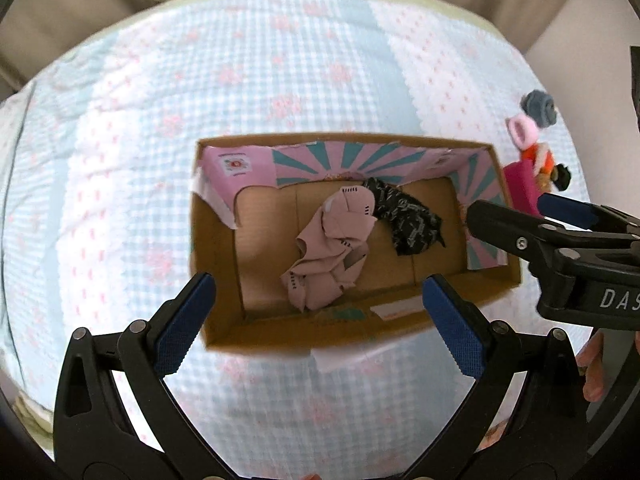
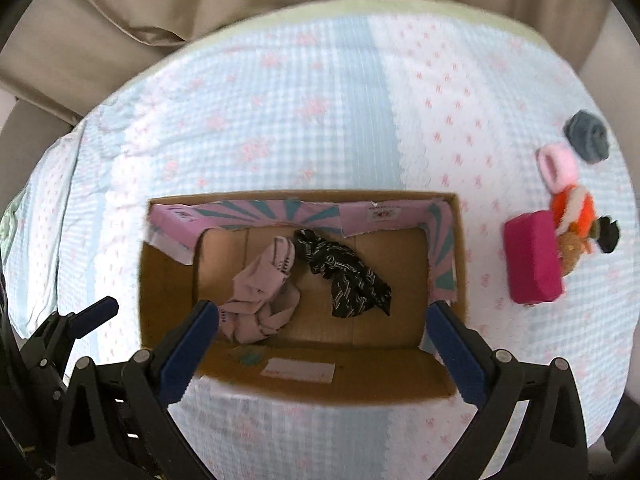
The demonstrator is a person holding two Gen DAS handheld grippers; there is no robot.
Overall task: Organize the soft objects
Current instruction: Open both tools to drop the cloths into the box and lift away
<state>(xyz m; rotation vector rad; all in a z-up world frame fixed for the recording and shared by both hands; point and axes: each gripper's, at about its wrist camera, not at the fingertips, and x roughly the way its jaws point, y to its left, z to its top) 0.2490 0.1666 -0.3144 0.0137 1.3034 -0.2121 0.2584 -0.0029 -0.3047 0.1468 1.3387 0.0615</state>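
Note:
An open cardboard box (image 1: 216,264) (image 2: 160,280) sits on the bed. Inside lie a crumpled pink cloth (image 1: 332,252) (image 2: 260,292) and a black patterned cloth (image 1: 408,216) (image 2: 344,276). My left gripper (image 1: 320,304) is open and empty above the box's near edge. My right gripper (image 2: 322,328) is open and empty, also over the near edge; it shows at the right of the left wrist view (image 1: 516,208). To the right of the box lie a magenta sponge block (image 2: 532,256) (image 1: 520,188), a grey rolled sock (image 2: 588,136), a pink fuzzy item (image 2: 558,168), an orange-white item (image 2: 572,208) and a black item (image 2: 608,234).
The bed has a light blue and white checked cover (image 1: 280,80) (image 2: 320,100) with pink marks. Beige curtains (image 2: 200,4) hang behind its far edge. The left gripper's fingertip (image 2: 96,312) shows at lower left in the right wrist view.

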